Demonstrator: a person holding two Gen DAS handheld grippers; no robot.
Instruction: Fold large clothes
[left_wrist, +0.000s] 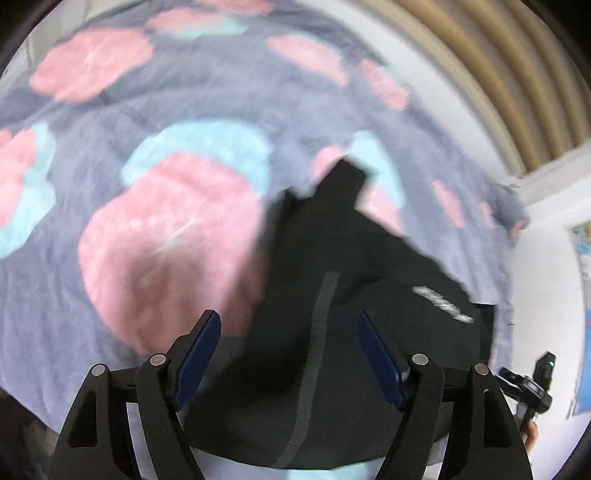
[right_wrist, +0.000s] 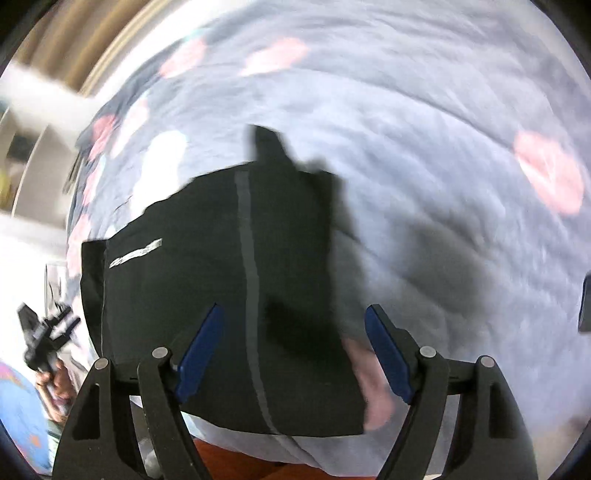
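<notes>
Garment (left_wrist: 332, 295), black, lies on the bed (left_wrist: 110, 295) near its edge, blanket open beyond. Left gripper (left_wrist: 288, 350) and right gripper (right_wrist: 293, 350) hang spread above it, pinching nothing

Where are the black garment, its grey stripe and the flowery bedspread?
black garment (right_wrist: 177, 295): right wrist view, plain cloth left of the stripe.
grey stripe (right_wrist: 251, 280): right wrist view, its middle stretch.
flowery bedspread (left_wrist: 173, 236): left wrist view, a pink blotch.
</notes>
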